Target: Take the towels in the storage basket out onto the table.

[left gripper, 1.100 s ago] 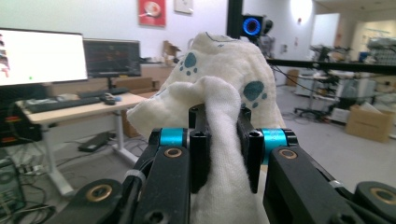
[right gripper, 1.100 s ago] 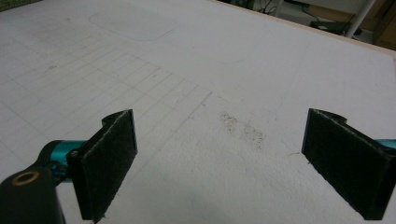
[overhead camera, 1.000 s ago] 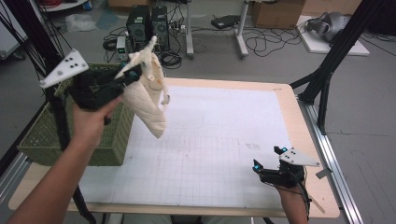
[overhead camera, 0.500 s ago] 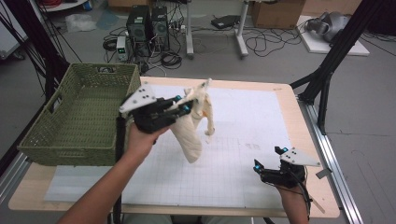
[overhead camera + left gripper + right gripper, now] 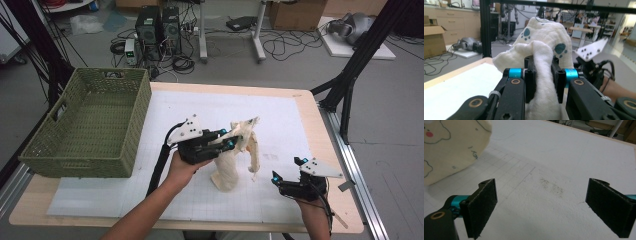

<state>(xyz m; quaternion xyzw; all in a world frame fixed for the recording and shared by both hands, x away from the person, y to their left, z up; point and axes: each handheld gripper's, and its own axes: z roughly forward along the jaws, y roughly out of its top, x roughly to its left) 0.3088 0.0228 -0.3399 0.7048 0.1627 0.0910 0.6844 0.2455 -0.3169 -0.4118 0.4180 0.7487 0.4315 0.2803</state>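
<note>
One cream cotton baby garment [image 5: 235,157] is clamped by the left hand-held gripper [image 5: 227,141], its hem brushing the white gridded desk [image 5: 150,200] mid-scene. Right hand-held gripper [image 5: 286,181] is held wide apart, near right. Only a thin fold is pinched, so it could slip out.

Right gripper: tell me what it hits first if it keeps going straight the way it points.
Probably the white gridded mat: the open right gripper angles down onto it. The cream printed cloth lies off to one side.
</note>
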